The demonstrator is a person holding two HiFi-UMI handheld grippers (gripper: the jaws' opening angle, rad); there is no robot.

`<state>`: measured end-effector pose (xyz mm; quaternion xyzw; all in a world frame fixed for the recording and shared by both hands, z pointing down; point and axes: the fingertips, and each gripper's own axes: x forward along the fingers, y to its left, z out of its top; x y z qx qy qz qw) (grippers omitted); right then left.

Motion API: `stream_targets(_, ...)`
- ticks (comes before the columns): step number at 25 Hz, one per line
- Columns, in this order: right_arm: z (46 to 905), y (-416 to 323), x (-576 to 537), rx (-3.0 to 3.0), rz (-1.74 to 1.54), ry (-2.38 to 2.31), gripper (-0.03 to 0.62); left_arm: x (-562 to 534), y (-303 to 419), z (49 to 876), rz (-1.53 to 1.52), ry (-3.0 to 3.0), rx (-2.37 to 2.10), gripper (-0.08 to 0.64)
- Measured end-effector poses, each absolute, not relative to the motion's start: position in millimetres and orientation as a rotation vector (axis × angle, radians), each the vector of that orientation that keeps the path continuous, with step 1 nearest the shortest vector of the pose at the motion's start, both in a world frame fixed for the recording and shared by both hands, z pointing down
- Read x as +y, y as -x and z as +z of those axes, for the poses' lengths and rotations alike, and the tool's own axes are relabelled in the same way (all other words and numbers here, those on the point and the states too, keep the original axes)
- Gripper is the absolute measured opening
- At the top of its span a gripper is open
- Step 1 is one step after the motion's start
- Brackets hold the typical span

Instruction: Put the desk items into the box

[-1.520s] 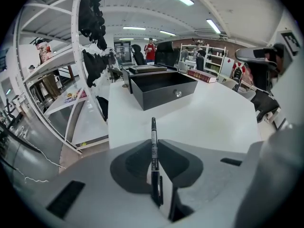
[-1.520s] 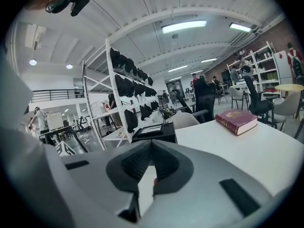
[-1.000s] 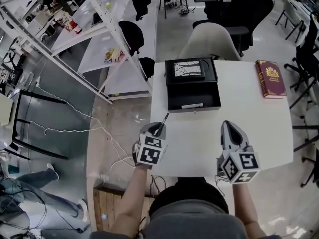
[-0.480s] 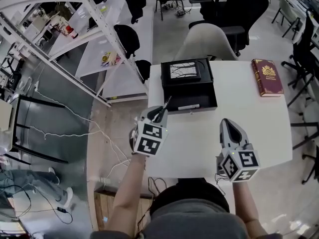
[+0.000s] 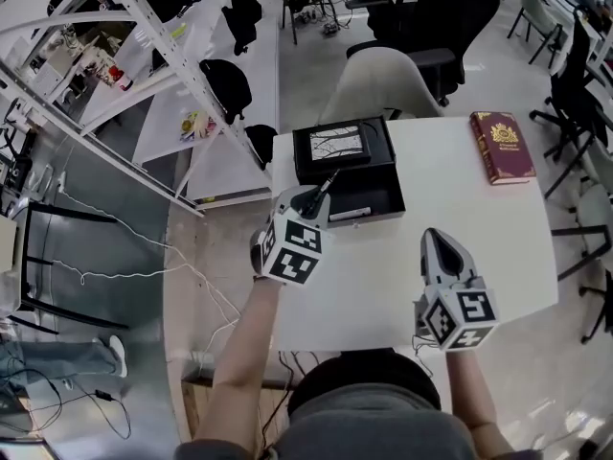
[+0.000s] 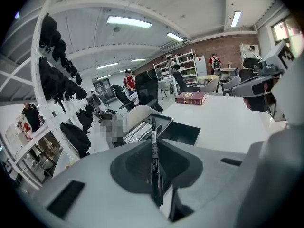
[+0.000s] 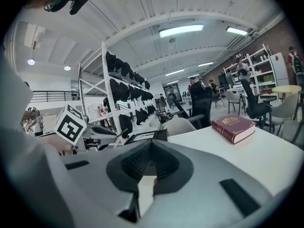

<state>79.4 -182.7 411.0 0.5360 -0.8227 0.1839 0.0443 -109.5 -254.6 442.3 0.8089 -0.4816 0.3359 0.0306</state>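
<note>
Left gripper (image 5: pixel 308 203): your jaws are clamped on a black pen (image 5: pixel 328 182), gripped low on the barrel.
- The pen's long axis runs along the jaws' own line. Its free end points forward and up at the box (image 5: pixel 378 192).
- The box lies open, straight ahead of these jaws. From the head view the pen's free end already overlaps the box's near left corner.
- A pale marker (image 5: pixel 350 214) lies inside the box along its near wall.

Right gripper (image 5: pixel 438 241): jaws closed together, nothing between them. It hangs over the bare tabletop (image 5: pixel 383 276), well apart from the box on its near right side. Your left hand is clearly the nearer one.

Judgement: the drop depends on carrying the pen over the open compartment, not over the lid half at the back of the box.

A red book (image 5: pixel 500 147) lies to the right of the box.

Writing: white print on the pen barrel and a gold emblem on the book cover, neither readable.
</note>
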Motion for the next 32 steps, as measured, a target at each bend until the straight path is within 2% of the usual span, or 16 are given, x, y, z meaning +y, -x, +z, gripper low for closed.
stream_targets(13,423,-111,-195,-2.438,0.599,-1.726,0.005,-301,52,495,1.294,-2.576,-1.174,0.046)
stream_targets(32,441,-133,-217,-2.367,0.637,-1.747,0.005,-328,27,571,1.444,-2.467,-0.951,0.046)
